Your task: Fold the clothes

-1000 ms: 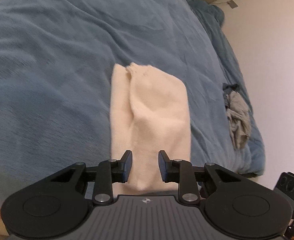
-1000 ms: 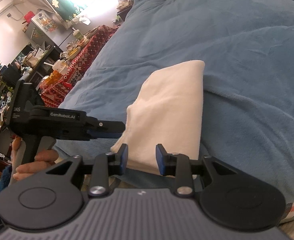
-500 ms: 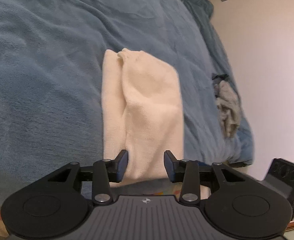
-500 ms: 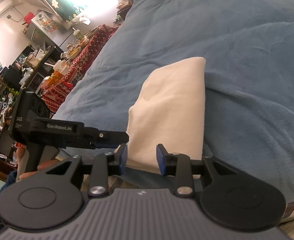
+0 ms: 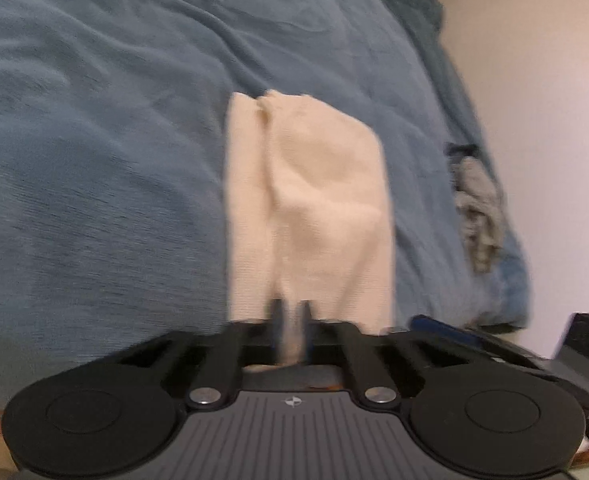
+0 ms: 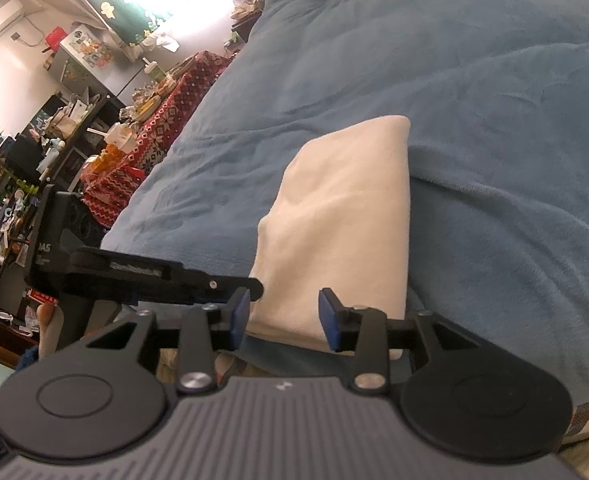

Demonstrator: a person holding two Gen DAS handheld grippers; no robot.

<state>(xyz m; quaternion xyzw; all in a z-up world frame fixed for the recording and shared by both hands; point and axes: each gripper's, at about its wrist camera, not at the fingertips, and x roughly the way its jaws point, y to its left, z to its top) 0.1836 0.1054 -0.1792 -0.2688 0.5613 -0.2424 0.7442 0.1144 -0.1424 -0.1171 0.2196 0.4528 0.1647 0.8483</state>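
Left wrist view: cream folded garment (image 5: 314, 208), long and narrow, lying lengthwise on a blue blanket (image 5: 94, 160) with one fold ridge running along its left part; its near end sits at the blanket's front edge. Left gripper (image 5: 292, 320), jaws pinched nearly together on the garment's near edge, a thin strip of cream cloth caught between the pads; picture blurred here. Grey crumpled cloth (image 5: 480, 216) at the blanket's right border, well apart from the garment. Pale wall (image 5: 554, 120) beyond. Right wrist view: same cream folded garment (image 6: 342, 224) on the blue blanket (image 6: 494, 120), near end between the fingers of the right gripper (image 6: 284, 314). Jaws partly apart and opening; blue pads stand clear of the cloth on both sides, nothing gripped. Left gripper (image 6: 254, 286) enters from the left, tip at the garment's near left corner. Cluttered shelves (image 6: 18, 184) and a red patterned cloth (image 6: 166, 120) in the background.
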